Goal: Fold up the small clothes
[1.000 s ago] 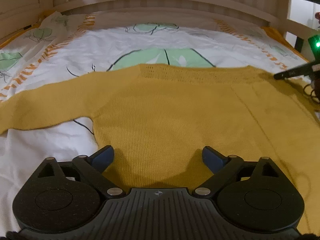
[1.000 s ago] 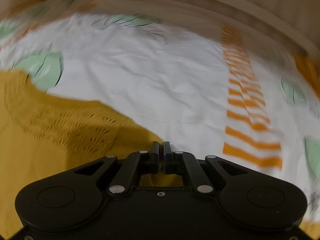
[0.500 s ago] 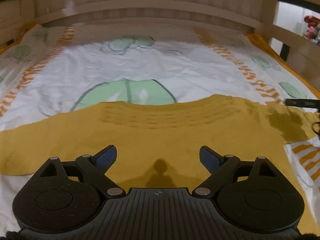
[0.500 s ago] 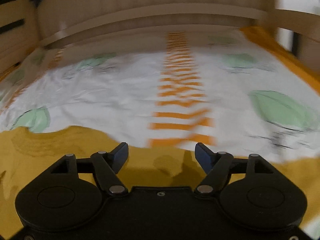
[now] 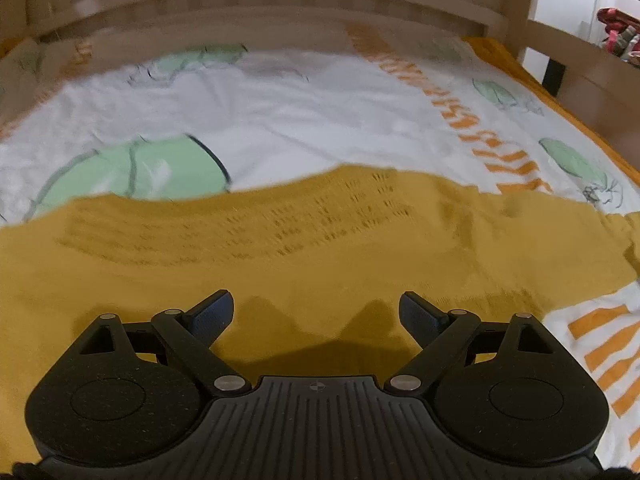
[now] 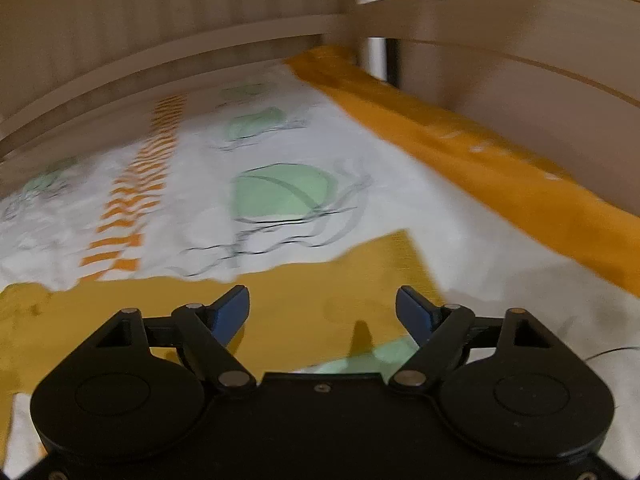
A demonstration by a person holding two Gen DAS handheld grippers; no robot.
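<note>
A wooden bed [image 5: 280,4] carries a white leaf-print sheet [image 5: 304,120]. On it a mustard knit sweater [image 5: 280,256] lies spread flat. The left gripper [image 5: 316,312] hangs above it, spread, empty. The right gripper [image 6: 322,312] is opening over a sleeve [image 6: 320,292], nothing pinched.

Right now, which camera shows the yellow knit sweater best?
The left wrist view: the yellow knit sweater spreads across the frame, with its openwork band visible. The right wrist view shows only one flat end of it, blurred, ahead of the right tongs.
</note>
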